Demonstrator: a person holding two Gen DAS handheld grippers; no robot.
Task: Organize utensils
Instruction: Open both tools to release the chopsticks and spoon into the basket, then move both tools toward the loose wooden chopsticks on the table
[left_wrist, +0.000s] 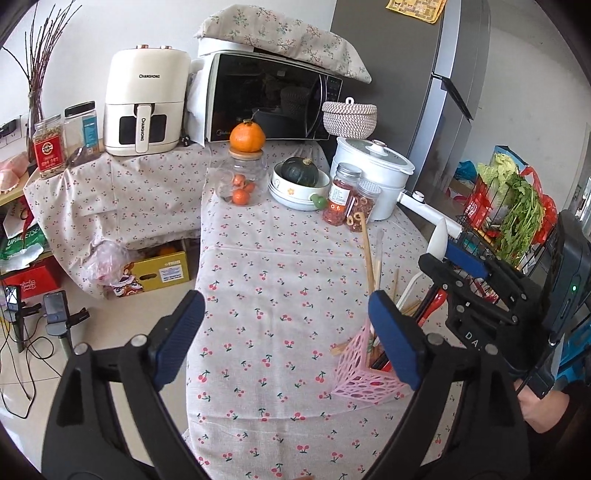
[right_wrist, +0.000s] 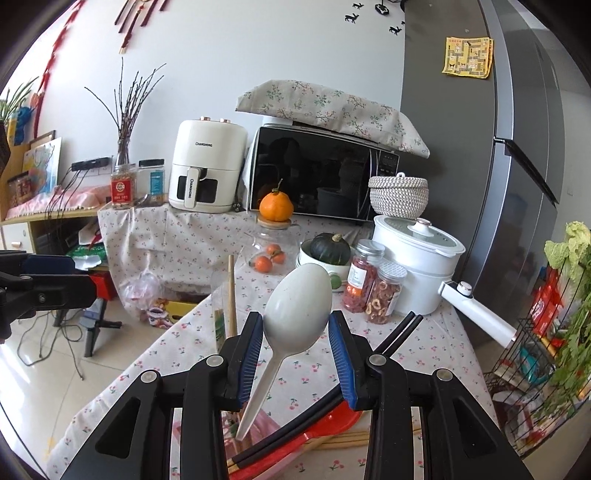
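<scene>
My right gripper (right_wrist: 295, 332) is shut on a white plastic spoon (right_wrist: 295, 306) by its bowl, handle hanging down over the pink perforated holder (left_wrist: 360, 369). The left wrist view shows that gripper (left_wrist: 454, 251) above and right of the holder, spoon tip (left_wrist: 437, 238) showing. The holder stands on the cherry-print tablecloth (left_wrist: 277, 295) and holds wooden chopsticks (left_wrist: 369, 258). Black chopsticks (right_wrist: 399, 332) and a red spoon (right_wrist: 325, 424) lean from it below my right gripper. My left gripper (left_wrist: 286, 336) is open and empty, its right finger (left_wrist: 395, 339) in front of the holder.
At the table's back stand a glass jar of oranges (left_wrist: 243, 181), a bowl with a green squash (left_wrist: 299, 181), two spice jars (left_wrist: 351, 201), a white pot (left_wrist: 373, 173), a microwave (left_wrist: 273, 96) and an air fryer (left_wrist: 144, 103). A wire basket of greens (left_wrist: 509, 221) is at right.
</scene>
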